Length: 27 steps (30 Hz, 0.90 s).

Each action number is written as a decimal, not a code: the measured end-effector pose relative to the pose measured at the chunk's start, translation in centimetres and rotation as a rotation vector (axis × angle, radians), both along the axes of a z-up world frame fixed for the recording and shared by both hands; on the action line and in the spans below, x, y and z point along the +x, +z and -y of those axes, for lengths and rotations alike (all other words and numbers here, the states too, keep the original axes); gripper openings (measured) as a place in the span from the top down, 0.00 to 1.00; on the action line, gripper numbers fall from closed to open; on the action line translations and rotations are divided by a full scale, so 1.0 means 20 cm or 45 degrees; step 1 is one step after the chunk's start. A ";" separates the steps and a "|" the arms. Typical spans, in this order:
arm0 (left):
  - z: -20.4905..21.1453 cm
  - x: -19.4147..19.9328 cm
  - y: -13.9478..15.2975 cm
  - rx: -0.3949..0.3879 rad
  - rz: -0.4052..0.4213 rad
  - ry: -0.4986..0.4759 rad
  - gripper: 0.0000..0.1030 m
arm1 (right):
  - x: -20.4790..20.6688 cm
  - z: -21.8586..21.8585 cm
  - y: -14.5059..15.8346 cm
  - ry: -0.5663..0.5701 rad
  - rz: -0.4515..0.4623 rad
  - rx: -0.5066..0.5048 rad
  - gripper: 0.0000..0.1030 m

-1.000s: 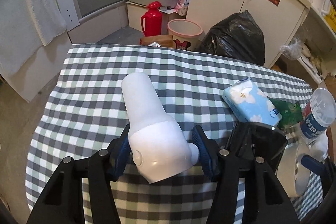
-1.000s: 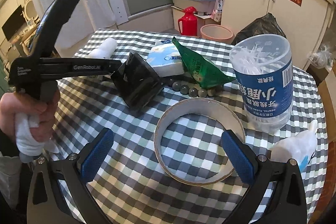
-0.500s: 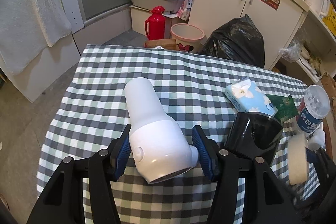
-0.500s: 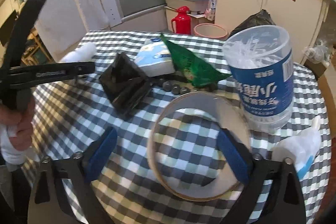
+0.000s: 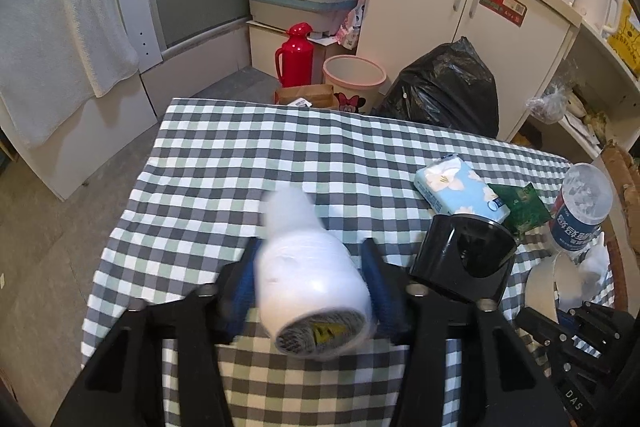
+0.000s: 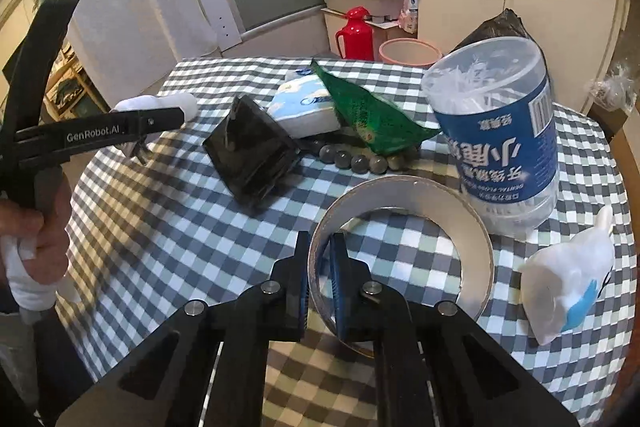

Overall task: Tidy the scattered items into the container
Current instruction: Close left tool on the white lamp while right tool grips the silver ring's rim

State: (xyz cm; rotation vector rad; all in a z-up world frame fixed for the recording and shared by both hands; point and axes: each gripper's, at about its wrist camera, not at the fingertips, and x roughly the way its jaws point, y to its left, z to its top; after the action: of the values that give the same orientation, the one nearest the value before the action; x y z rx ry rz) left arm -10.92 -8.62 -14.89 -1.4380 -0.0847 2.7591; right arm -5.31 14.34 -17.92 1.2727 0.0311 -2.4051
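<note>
Left wrist view: the left hand-held gripper (image 5: 310, 281) holds a white device (image 5: 310, 277) between its blue pads (image 5: 244, 283), one pad on each side of the body. The device is blurred, lifted clear of the checked worktop (image 5: 240, 163), with its meshed end facing the camera. To the right stands a black container (image 5: 464, 261), tilted so that its opening faces the camera. Beyond it lie a blue tissue pack (image 5: 460, 191) and a green packet (image 5: 520, 205); a clear tub with a blue label (image 5: 582, 213) stands near the right edge. A tape ring (image 5: 542, 285) shows edge-on at lower right.

Right wrist view: the right hand-held gripper (image 6: 320, 285) is closed narrowly on the near wall of the tape ring (image 6: 404, 255), one pad inside the ring and one outside. The black container (image 6: 250, 153) lies on its side left of centre. Behind it are the tissue pack (image 6: 304, 111), the green packet (image 6: 368, 119) and a string of grey beads (image 6: 354, 159). The labelled tub (image 6: 500, 135) stands just behind the ring. A small white bottle (image 6: 568, 275) lies at right. A person's hand (image 6: 38, 227) grips the left tool's handle at far left.
</note>
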 end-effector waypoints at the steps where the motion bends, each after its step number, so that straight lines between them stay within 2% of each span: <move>1: 0.00 0.01 0.00 0.002 -0.002 0.001 0.54 | 0.00 0.00 0.00 -0.003 -0.001 -0.010 0.92; 12: -0.02 0.11 0.09 0.005 -0.042 -0.011 0.55 | 0.10 -0.02 0.12 -0.008 -0.056 -0.063 0.92; 27: -0.05 0.33 0.34 0.014 -0.175 0.006 0.55 | 0.30 -0.05 0.38 0.007 -0.201 -0.109 0.92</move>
State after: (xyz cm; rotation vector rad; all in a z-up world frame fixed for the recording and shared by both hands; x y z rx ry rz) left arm -4.36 -7.70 -8.06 -1.2432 -0.0998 2.8464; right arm 0.65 15.27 -10.25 1.0418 -0.0227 -2.4687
